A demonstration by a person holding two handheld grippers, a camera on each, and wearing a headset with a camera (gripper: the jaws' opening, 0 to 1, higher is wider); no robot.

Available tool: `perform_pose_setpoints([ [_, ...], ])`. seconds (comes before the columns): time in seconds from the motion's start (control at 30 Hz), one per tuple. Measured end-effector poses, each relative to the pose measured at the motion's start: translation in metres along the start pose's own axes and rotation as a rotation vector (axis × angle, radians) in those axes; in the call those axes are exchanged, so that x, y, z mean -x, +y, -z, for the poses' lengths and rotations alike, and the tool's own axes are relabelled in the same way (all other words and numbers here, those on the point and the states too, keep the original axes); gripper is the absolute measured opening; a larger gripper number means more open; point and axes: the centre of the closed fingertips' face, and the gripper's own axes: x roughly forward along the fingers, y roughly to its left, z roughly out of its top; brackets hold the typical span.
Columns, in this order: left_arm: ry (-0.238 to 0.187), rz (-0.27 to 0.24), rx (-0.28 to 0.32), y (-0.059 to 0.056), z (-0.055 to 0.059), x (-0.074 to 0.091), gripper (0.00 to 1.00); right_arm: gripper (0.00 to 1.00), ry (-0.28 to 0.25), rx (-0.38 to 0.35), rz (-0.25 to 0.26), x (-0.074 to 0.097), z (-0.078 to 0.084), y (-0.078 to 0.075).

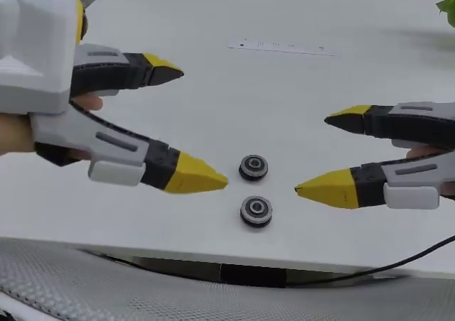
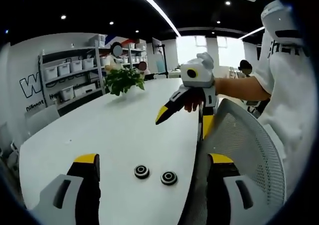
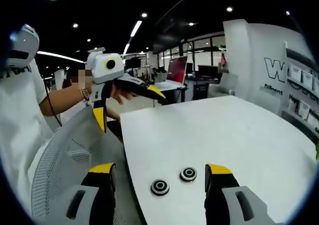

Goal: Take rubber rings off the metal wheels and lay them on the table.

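Two small metal wheels with black rubber rings lie flat on the white table (image 1: 298,94) near its front edge: a far wheel (image 1: 254,167) (image 2: 141,171) (image 3: 188,173) and a near wheel (image 1: 256,211) (image 2: 169,177) (image 3: 160,186). My left gripper (image 1: 197,126) (image 2: 153,160) (image 3: 132,109) hovers open to their left, its yellow tips wide apart and nothing between them. My right gripper (image 1: 313,154) (image 3: 159,168) (image 2: 182,125) hovers open to their right, also holding nothing. Neither gripper touches a wheel.
A grey mesh chair back (image 1: 142,292) sits below the table's front edge, with a black cable (image 1: 398,264) running along it. A thin pale strip (image 1: 284,47) lies farther back on the table. A potted plant (image 2: 122,79) stands at the far end.
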Motion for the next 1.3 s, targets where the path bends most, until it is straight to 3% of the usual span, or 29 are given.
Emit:
perform_pose_setpoints([
  [0.3,-0.074,0.033,-0.037,0.004,-0.018,-0.025,0.75,0.60,0.006,0.080,-0.047,-0.014,-0.008,-0.007],
  [0.43,-0.085,0.043,-0.075,0.005,-0.022,-0.038,0.71,0.52,-0.009,0.107,-0.060,-0.022,-0.010,-0.015],
  [0.57,-0.096,0.052,-0.074,0.008,-0.023,-0.047,0.67,0.47,0.002,0.090,-0.067,-0.035,-0.001,-0.024],
  [0.7,-0.118,0.055,-0.058,0.011,-0.022,-0.056,0.62,0.42,0.018,0.092,-0.081,-0.042,0.010,-0.023],
  [0.97,-0.105,0.085,-0.035,0.004,0.001,-0.072,0.55,0.35,0.081,0.080,-0.122,-0.054,0.043,-0.017],
  [1.03,-0.075,0.092,-0.029,0.002,0.012,-0.077,0.54,0.34,0.089,0.079,-0.136,-0.057,0.048,-0.015],
  [1.17,-0.027,0.089,-0.048,-0.003,0.029,-0.083,0.54,0.30,0.157,0.093,-0.149,-0.064,0.067,-0.013],
  [1.3,-0.001,0.137,-0.056,-0.014,0.043,-0.086,0.48,0.28,0.190,0.091,-0.167,-0.069,0.080,-0.008],
])
